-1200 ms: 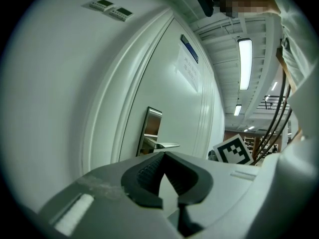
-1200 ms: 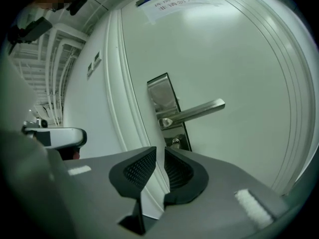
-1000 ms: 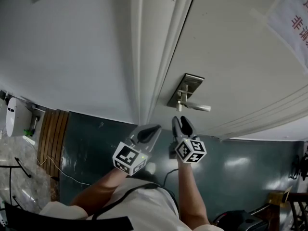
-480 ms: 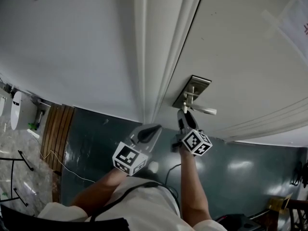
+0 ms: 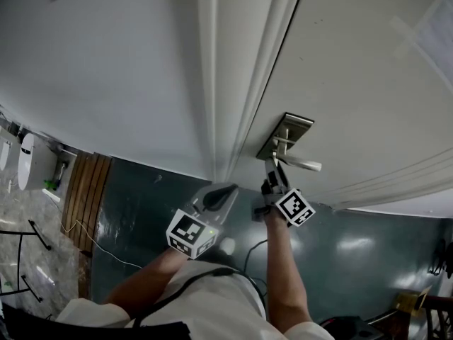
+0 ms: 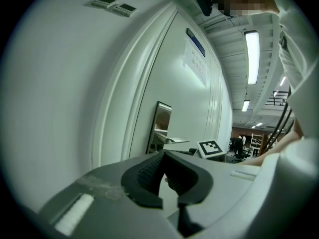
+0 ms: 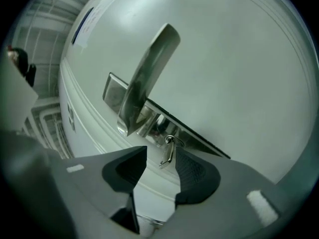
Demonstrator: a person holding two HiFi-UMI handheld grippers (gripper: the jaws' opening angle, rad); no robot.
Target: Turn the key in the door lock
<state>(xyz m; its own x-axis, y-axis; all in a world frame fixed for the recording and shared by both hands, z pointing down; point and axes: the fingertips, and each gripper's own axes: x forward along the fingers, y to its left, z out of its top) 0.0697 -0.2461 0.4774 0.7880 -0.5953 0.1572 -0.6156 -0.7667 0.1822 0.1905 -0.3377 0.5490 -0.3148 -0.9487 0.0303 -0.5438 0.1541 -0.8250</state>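
Jaws, taken left to right. On left gripper (image 5: pixel 225 188) (image 6: pixel 163 153): tips seemingly met, though hard to judge from so shallow an angle. Nothing between them, nothing touched. Held down and to the left of the lock plate (image 5: pixel 287 134) (image 6: pixel 159 123), short of the door frame (image 5: pixel 233 83).

On right gripper (image 5: pixel 274 167) (image 7: pixel 160 153): spread wide, having just eased in a touch. Key (image 7: pixel 168 151) standing between the two pads, stuck into the lock plate (image 7: pixel 113 93) beside the root of the lever handle (image 7: pixel 149 68), with a small ring at its head. Close beside the right-hand pad, well clear of the other, pinched by neither. Nose of this gripper just under the lock plate in the head view.

Count:
- two grippers, with one marker cube apiece: left cube (image 5: pixel 190 232), right cube (image 5: pixel 295 207)
- one door (image 5: pixel 354 83)
- one lock plate on it
- one lever handle (image 5: pixel 301 165), jutting rightward from that plate
- one key
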